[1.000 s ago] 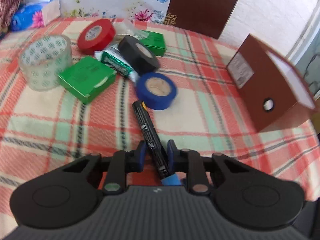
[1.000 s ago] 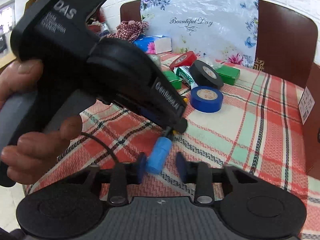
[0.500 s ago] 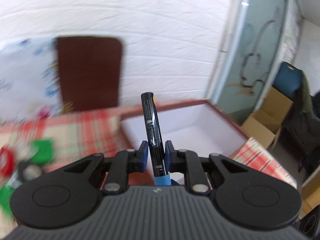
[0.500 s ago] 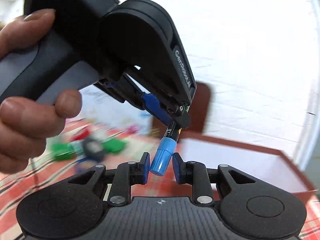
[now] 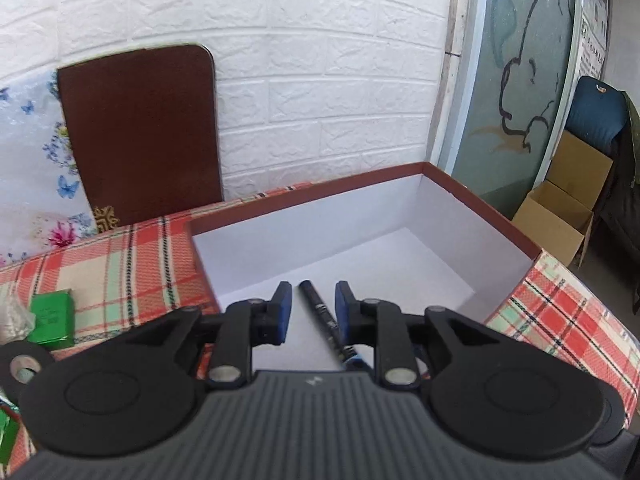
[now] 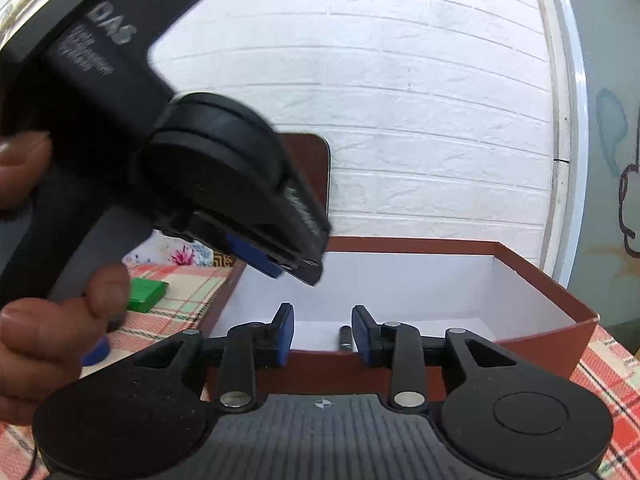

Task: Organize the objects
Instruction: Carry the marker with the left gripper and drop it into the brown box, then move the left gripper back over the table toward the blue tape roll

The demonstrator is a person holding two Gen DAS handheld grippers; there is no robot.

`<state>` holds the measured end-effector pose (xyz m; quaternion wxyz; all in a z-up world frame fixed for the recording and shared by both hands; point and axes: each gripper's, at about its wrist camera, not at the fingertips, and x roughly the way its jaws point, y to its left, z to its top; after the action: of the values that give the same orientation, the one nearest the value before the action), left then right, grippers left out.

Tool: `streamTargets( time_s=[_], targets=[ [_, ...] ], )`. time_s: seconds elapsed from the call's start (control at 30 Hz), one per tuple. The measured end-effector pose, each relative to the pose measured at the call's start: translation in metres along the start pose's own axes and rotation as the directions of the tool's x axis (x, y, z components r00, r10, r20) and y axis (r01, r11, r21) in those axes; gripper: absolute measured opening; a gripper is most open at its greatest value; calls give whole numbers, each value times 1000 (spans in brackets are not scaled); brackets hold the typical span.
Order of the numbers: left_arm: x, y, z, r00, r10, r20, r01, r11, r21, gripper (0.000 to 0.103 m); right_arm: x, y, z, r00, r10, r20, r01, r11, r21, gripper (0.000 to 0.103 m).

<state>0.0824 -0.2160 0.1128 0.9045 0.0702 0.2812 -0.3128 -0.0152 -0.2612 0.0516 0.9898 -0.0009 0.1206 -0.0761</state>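
A black marker [image 5: 320,312] with a blue cap lies slanted inside the brown box [image 5: 480,200], on its white floor. My left gripper [image 5: 314,304] hangs over the box's near end. Its jaws are opening; the marker sits between them, close to the right pad, and neither pad presses on it. In the right wrist view my right gripper [image 6: 323,330] is level with the box's [image 6: 540,272] near wall. Its jaws are also opening, with nothing in them. One end of the marker [image 6: 345,338] shows beyond them, inside the box. The left gripper [image 6: 296,270] and the hand holding it fill the upper left.
A red checked cloth [image 5: 120,264] covers the table. A green packet [image 5: 52,316] lies left of the box; a blue tape roll [image 6: 96,352] peeks from under the hand. A brown chair back [image 5: 140,132] stands against the white brick wall. Cardboard boxes [image 5: 560,200] stand on the floor at right.
Both grippers swung from the pile of tape rolls to over the brown box. Their jaws parted from the marker and its blue cap, and the marker now rests in the box.
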Motion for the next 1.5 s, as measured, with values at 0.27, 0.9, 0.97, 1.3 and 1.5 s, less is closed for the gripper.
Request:
streamTargets(
  time_s=[0.27, 0.9, 0.97, 1.3, 1.5],
  targets=[
    [-51, 28, -34, 998, 48, 32, -46, 998, -51, 34, -40, 23, -13, 998, 59, 13, -59, 998, -30, 35],
    [-66, 105, -111, 945, 301, -125, -316, 941, -123, 42, -46, 67, -39, 972, 169, -161, -188, 976, -111, 35],
    [-65, 114, -117, 935, 329, -136, -346, 929, -129, 43, -44, 71, -40, 970, 174, -171, -196, 973, -122, 35],
    [-59, 169, -151, 869, 452, -200, -483, 862, -151, 45, -29, 92, -48, 953, 191, -234, -232, 958, -166, 39],
    [-63, 191, -161, 851, 497, -169, -521, 839, -156, 58, -22, 105, -53, 938, 210, -276, -268, 944, -192, 39]
  ],
)
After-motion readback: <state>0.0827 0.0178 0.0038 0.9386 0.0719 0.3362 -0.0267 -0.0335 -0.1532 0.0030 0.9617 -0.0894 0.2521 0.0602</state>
